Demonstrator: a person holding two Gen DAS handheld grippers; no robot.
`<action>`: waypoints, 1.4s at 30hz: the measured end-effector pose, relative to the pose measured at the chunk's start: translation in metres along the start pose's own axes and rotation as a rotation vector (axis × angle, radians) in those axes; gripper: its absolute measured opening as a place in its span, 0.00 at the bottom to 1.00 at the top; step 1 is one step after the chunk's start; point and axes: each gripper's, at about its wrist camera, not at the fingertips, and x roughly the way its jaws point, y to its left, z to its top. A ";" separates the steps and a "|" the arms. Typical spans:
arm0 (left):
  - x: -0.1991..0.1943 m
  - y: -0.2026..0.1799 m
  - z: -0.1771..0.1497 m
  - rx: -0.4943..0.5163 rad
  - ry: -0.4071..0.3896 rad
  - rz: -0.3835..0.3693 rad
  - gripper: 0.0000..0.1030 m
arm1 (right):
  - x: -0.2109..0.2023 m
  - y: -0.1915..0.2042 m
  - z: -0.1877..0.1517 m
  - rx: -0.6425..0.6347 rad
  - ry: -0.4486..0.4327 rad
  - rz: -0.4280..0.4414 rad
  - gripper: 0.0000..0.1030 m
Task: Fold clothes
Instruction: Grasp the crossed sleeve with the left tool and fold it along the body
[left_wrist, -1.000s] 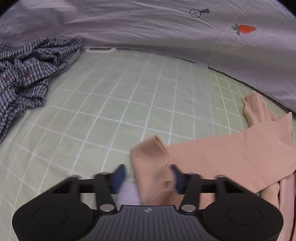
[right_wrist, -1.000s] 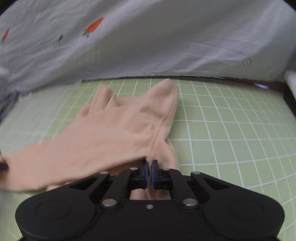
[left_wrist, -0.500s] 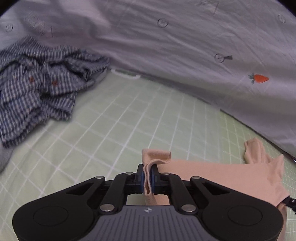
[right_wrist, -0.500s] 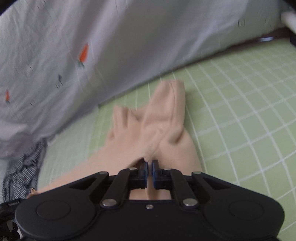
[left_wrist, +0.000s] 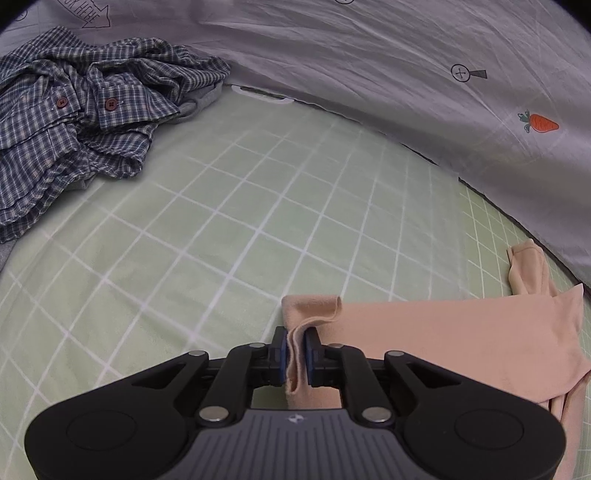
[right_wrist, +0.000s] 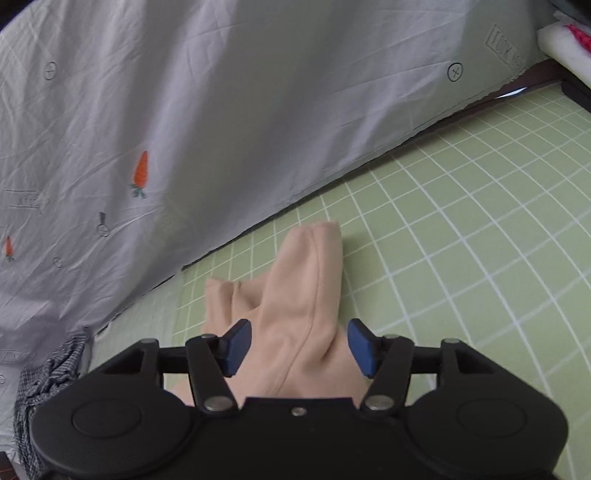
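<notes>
Peach garment lay flat on the green checked bed sheet, near the grey quilt. Left tongs were clamped on a bunched edge of it. Right tongs were opening, pads apart, cloth lying between them but not pinched. Step looked like setting down a fold, right side releasing. Next probably: left lets go too, then regrip for another fold. Plaid shirt waited unfolded, well apart.

Each black hand-held gripper has 2 blue pads, silver pivot screws and round side discs.
</notes>
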 end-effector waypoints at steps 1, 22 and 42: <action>0.000 0.000 0.000 -0.003 0.001 -0.003 0.14 | 0.009 -0.004 0.005 0.009 0.010 0.011 0.57; 0.002 0.018 0.001 -0.148 -0.006 -0.070 0.07 | 0.089 -0.007 0.046 -0.057 0.065 -0.090 0.23; -0.040 -0.183 -0.028 0.298 0.174 -0.540 0.80 | -0.091 -0.050 -0.069 0.003 -0.071 -0.288 1.00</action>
